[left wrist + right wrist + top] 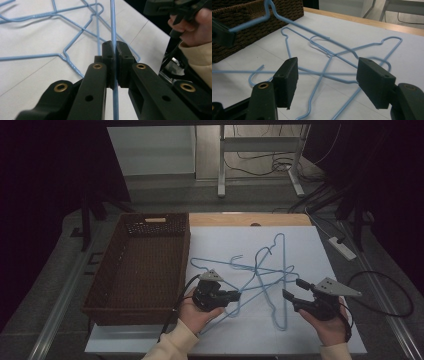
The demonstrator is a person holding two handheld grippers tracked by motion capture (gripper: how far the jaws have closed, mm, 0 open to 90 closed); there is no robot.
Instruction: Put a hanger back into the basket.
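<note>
Blue wire hangers (265, 270) lie tangled on the white tabletop (310, 245). My left gripper (237, 295) is shut on the wire of one hanger (113, 22), near its lower left part. In the left gripper view the wire runs straight between the closed jaws (115, 51). That hanger is partly lifted, and its wire crosses the upper left of the right gripper view (284, 20). My right gripper (292, 288) is open at the tangle's right side, a little above the table. Its pads (285, 81) frame the crossed hangers (329, 56) without touching them.
An empty brown wicker basket (140, 270) stands left of the hangers, its wall (249, 15) near the left gripper. A wooden strip (240, 219) edges the table's far side. A power strip (342, 248) and cables lie on the floor at right.
</note>
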